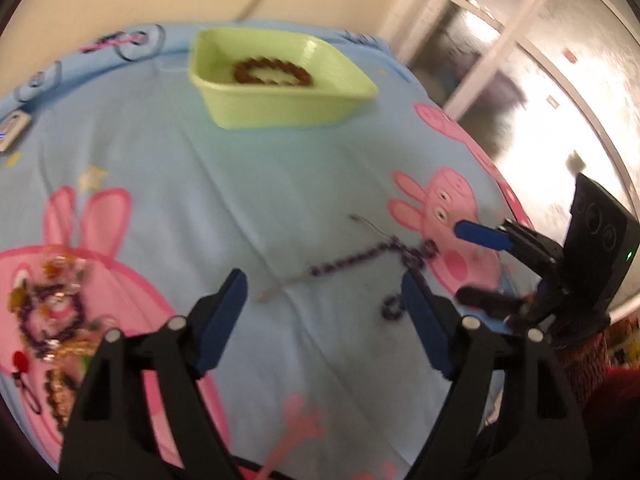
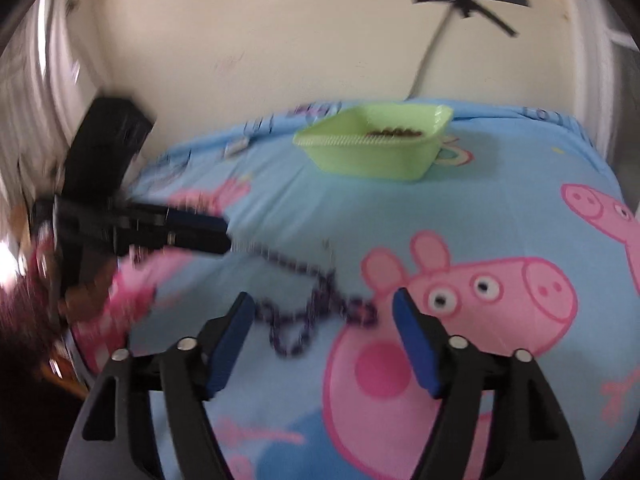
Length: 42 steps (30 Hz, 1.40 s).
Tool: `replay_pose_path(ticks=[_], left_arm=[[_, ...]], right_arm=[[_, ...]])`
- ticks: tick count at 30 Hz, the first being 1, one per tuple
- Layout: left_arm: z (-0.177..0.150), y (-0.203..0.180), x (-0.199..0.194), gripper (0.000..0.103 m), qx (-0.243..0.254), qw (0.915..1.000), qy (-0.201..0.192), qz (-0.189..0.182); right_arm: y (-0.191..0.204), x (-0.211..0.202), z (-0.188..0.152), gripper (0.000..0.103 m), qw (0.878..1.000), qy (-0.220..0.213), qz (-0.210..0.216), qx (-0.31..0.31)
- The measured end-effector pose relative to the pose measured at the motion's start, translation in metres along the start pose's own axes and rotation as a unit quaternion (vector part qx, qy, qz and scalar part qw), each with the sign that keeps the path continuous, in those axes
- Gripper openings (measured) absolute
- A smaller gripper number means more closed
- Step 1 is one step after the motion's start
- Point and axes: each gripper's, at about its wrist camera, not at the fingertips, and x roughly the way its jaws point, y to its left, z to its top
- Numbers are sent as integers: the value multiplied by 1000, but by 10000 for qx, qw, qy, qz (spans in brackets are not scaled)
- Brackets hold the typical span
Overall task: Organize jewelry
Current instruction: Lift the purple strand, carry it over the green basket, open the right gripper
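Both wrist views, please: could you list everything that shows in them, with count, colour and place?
Tray: one, light green, far side of the sheet.
Beaded bracelet: one, brown, inside the tray.
Bead necklace: one, purple, loose on the sheet between the two grippers.
Jewelry pile: one tangled heap, mixed purple, gold and red, left side of the left wrist view.
Bedsheet: one, light blue with pink cartoon pigs, under everything.
Small device: one, grey, far left edge; blurred.
Left gripper: black with blue pads, open, nothing held.
Right gripper: the same, open above the necklace.
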Motion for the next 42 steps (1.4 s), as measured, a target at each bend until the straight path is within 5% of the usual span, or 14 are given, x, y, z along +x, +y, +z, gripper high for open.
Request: replay_pose_path(ticks=[6, 7, 9, 11, 13, 16, 22, 25, 27, 37, 38, 39, 41, 42], left_arm=[[6, -25, 32, 76, 600, 9980, 193, -103], [6, -31, 34, 73, 748, 9971, 103, -79], [5, -39, 39, 48, 994, 9949, 124, -111], [6, -39, 39, 32, 1033, 9945, 102, -158], [12, -28, 37, 13, 693, 9954, 171, -632], [13, -14, 39, 11, 401, 9958, 225, -786], [13, 15, 19, 11, -156, 9978, 18, -638], [10, 20, -2, 26, -125, 9986, -249, -458], [7, 13, -11, 68, 101, 9988, -466, -91], [2, -36, 35, 79, 1470, 9871, -211, 606], [3, -36, 41, 66, 1571, 9853, -195, 641], [5, -36, 46, 31, 1605, 9852, -161, 585], [12, -28, 47, 9, 1460, 9879, -126, 510], [16, -23, 44, 9, 1319, 9906, -127, 343]], right_arm=[[27, 20, -6, 58, 9891, 542, -478, -1280], [26, 22, -5, 58, 9894, 604, -436, -1249], [18, 27, 1, 57, 9923, 642, -253, -1030], [15, 29, 7, 37, 9927, 612, -242, -1015], [17, 30, 9, 2, 9924, 636, -66, -1056], [21, 34, 12, 0, 9937, 595, -41, -951], [8, 37, 22, 0, 9959, 496, 757, -26], [-2, 35, 28, 0, 9947, 419, 876, 352], [-12, 29, 32, 0, 9928, 323, 956, 649], [-13, 12, 51, 0, 9871, 28, 1298, 940], [-12, 9, 53, 0, 9865, -11, 1337, 941], [-10, 4, 56, 0, 9860, -73, 1383, 931], [-6, -4, 64, 0, 9864, -180, 1379, 876], [-5, -8, 68, 0, 9868, -230, 1364, 841]])
